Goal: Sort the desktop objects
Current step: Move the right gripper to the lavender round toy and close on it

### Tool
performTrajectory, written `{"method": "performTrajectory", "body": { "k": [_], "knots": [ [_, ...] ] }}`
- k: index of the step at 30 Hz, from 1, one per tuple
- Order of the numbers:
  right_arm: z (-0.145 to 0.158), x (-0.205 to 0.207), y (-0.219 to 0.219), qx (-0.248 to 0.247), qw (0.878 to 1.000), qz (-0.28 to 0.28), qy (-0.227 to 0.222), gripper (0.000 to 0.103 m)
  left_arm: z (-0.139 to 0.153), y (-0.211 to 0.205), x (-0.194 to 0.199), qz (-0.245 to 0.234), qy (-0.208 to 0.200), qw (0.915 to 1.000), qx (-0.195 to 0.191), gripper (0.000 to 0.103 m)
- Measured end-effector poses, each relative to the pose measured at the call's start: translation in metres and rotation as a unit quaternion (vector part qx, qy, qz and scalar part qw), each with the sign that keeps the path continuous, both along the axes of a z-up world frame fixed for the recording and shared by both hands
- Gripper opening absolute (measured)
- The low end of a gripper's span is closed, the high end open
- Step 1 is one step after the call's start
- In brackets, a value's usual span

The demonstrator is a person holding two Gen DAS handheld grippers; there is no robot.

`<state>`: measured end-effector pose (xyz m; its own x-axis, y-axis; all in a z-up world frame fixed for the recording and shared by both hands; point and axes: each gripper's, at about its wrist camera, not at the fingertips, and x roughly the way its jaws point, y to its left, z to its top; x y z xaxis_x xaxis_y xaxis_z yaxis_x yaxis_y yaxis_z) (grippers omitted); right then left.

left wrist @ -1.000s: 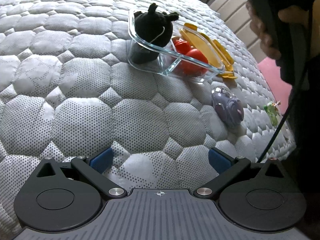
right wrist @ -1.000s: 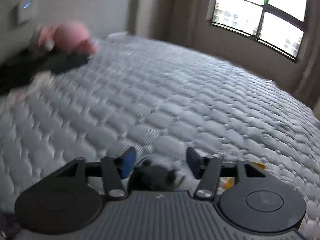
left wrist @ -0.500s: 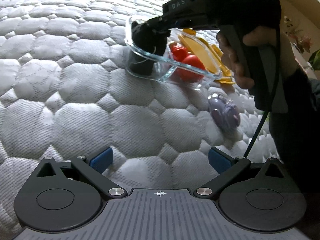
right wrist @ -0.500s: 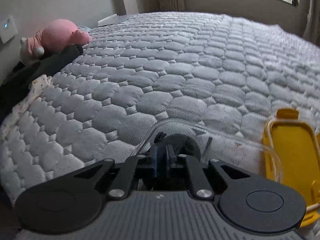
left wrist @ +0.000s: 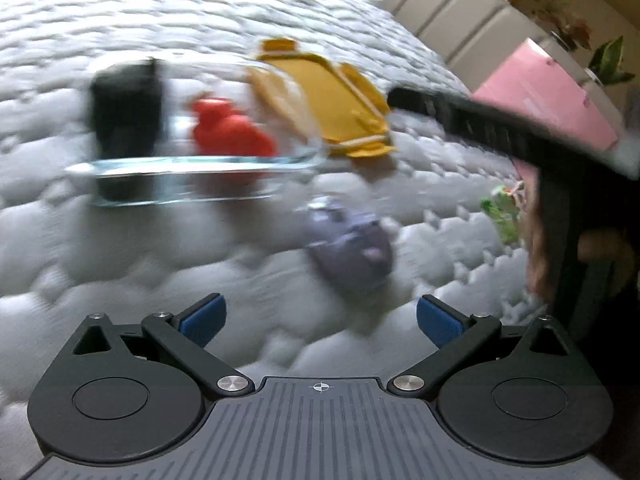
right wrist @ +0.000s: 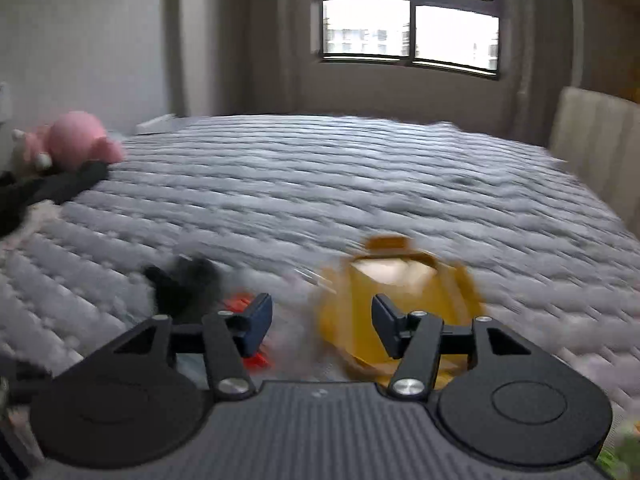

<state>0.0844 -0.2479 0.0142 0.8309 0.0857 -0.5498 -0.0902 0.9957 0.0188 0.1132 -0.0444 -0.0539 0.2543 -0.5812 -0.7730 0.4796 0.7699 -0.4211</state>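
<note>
A clear glass container (left wrist: pixel 192 184) sits on the quilted mattress and holds a black plush toy (left wrist: pixel 124 120) and red pieces (left wrist: pixel 228 128). Its yellow lid (left wrist: pixel 332 104) lies just right of it. A purple toy (left wrist: pixel 348 244) lies nearer, ahead of my open, empty left gripper (left wrist: pixel 318 318). A small green toy (left wrist: pixel 504 208) lies at the right. My right gripper (right wrist: pixel 322 322) is open and empty, above the container, with the black plush (right wrist: pixel 180 284), red pieces (right wrist: pixel 240 304) and yellow lid (right wrist: pixel 400 300) ahead of it. Both views are blurred.
The right gripper body and the hand holding it (left wrist: pixel 560 168) cross the right side of the left wrist view. A pink plush (right wrist: pixel 72 140) and dark cloth (right wrist: pixel 52 188) lie at the mattress's far left. A padded headboard (left wrist: pixel 432 20) and pink box (left wrist: pixel 552 92) lie beyond.
My right gripper has opened, let go of the black plush in the container and pulled back upward. My left gripper has moved closer to the purple toy.
</note>
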Motion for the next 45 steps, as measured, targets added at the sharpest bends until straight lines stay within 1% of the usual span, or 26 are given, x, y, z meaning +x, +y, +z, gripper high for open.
{"method": "performTrajectory", "body": {
  "k": [3,5,6,8,11,14,15,18,19,20,21,22,23,24,25,27,29,30,31,33,36,40,42,45],
  "knots": [
    [-0.015,-0.024,-0.033,0.017,0.999,-0.039,-0.009,0.058,-0.011,-0.036,0.009,0.0,0.022,0.9998,-0.001,0.103],
    [-0.024,-0.039,-0.053,0.041,0.998,-0.055,-0.014,0.059,-0.018,-0.05,0.013,0.009,0.032,0.9994,-0.005,0.103],
    [-0.028,-0.045,-0.061,0.056,0.997,-0.06,-0.016,0.059,-0.024,-0.056,0.017,0.013,0.042,0.9989,-0.015,0.103],
    [-0.037,-0.054,-0.077,0.09,0.993,-0.068,-0.015,0.06,-0.034,-0.061,0.024,0.024,0.07,0.9967,-0.032,0.103],
    [-0.05,-0.061,-0.097,0.136,0.987,-0.081,-0.013,0.06,-0.046,-0.059,0.036,0.057,0.094,0.9921,-0.061,0.103],
    [-0.063,-0.061,-0.109,0.17,0.982,-0.082,-0.005,0.062,-0.053,-0.053,0.046,0.08,0.122,0.9843,-0.099,0.103],
    [-0.067,-0.06,-0.111,0.18,0.981,-0.077,0.002,0.062,-0.055,-0.051,0.047,0.086,0.13,0.9821,-0.106,0.103],
    [-0.078,-0.055,-0.114,0.217,0.974,-0.048,0.033,0.061,-0.05,-0.045,0.045,0.088,0.135,0.9792,-0.123,0.103],
    [-0.082,-0.053,-0.115,0.241,0.969,-0.028,0.048,0.061,-0.047,-0.039,0.042,0.088,0.136,0.9776,-0.134,0.103],
    [-0.085,-0.05,-0.115,0.269,0.961,-0.005,0.064,0.061,-0.043,-0.029,0.039,0.096,0.13,0.9769,-0.14,0.103],
    [-0.088,-0.046,-0.113,0.287,0.955,0.013,0.079,0.061,-0.04,-0.02,0.035,0.105,0.123,0.9761,-0.146,0.103],
    [-0.09,-0.042,-0.11,0.298,0.95,0.027,0.093,0.061,-0.036,-0.013,0.033,0.117,0.112,0.9767,-0.141,0.103],
    [-0.092,-0.037,-0.107,0.31,0.944,0.041,0.106,0.061,-0.031,-0.007,0.03,0.126,0.102,0.9795,-0.12,0.103],
    [-0.094,-0.033,-0.103,0.31,0.943,0.046,0.115,0.061,-0.026,-0.002,0.027,0.135,0.091,0.9817,-0.1,0.103],
    [-0.095,-0.028,-0.099,0.305,0.944,0.045,0.12,0.061,-0.022,-0.002,0.023,0.126,0.078,0.9862,-0.074,0.103],
    [-0.1,-0.018,-0.091,0.304,0.943,0.048,0.13,0.061,-0.013,-0.002,0.015,0.108,0.053,0.9924,-0.022,0.103],
    [-0.105,-0.009,-0.085,0.311,0.938,0.056,0.141,0.063,-0.005,-0.004,0.005,0.07,0.035,0.9969,0.001,0.103],
    [-0.106,-0.007,-0.083,0.313,0.937,0.059,0.142,0.066,-0.001,-0.006,-0.001,0.046,0.024,0.9986,0.006,0.103],
    [-0.106,-0.005,-0.081,0.314,0.936,0.062,0.143,0.068,0.003,-0.008,-0.006,0.029,0.017,0.9994,0.006,0.103],
    [-0.104,-0.004,-0.076,0.31,0.937,0.066,0.147,0.074,0.01,-0.012,-0.016,-0.003,0.0,1.0,0.008,0.103],
    [-0.1,-0.007,-0.065,0.284,0.944,0.071,0.149,0.074,0.017,-0.017,-0.026,-0.039,-0.023,0.999,0.009,0.103],
    [-0.094,-0.011,-0.046,0.231,0.96,0.062,0.145,0.074,0.017,-0.019,-0.033,-0.058,-0.032,0.9978,0.009,0.103],
    [-0.092,-0.011,-0.041,0.221,0.963,0.054,0.148,0.065,0.017,-0.016,-0.035,-0.063,-0.035,0.9974,0.008,0.103],
    [-0.089,-0.009,-0.037,0.217,0.963,0.039,0.155,0.064,0.016,-0.011,-0.036,-0.064,-0.038,0.9972,0.008,0.103]
  ]
}}
